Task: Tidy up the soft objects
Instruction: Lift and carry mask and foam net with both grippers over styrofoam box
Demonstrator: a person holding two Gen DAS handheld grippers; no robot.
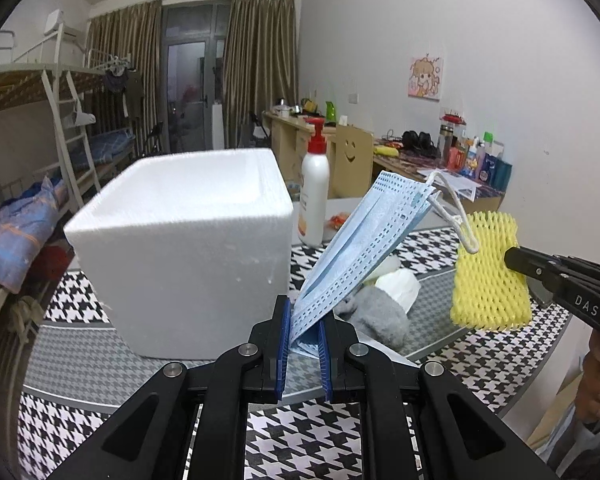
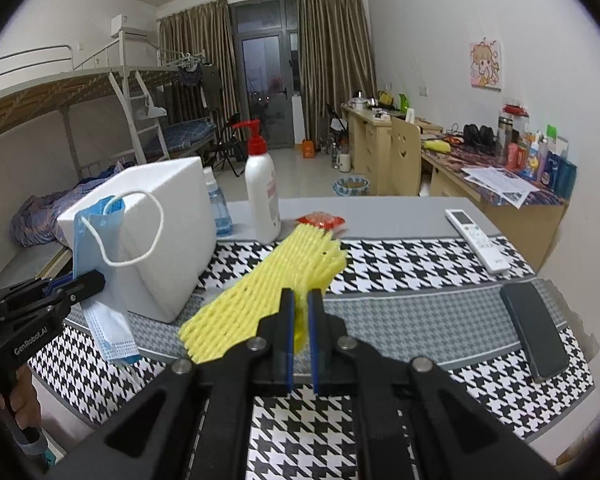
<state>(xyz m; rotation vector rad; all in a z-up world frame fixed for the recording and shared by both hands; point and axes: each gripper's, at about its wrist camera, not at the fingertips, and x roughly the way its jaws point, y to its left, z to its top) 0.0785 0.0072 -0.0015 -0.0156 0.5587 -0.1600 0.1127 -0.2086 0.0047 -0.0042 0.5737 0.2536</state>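
The left tongs point(image 1: 305, 330) pinch a pleated blue face mask point(image 1: 356, 240) held clear above the table point(image 2: 400, 208), beside the white foam box point(image 1: 188, 248), while the right tongs point(image 2: 300, 306) clamp a yellow foam net sleeve point(image 2: 268, 288).

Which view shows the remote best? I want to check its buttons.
The right wrist view: the remote lies in full on the table's right side, buttons facing up. The left wrist view does not show it at all.
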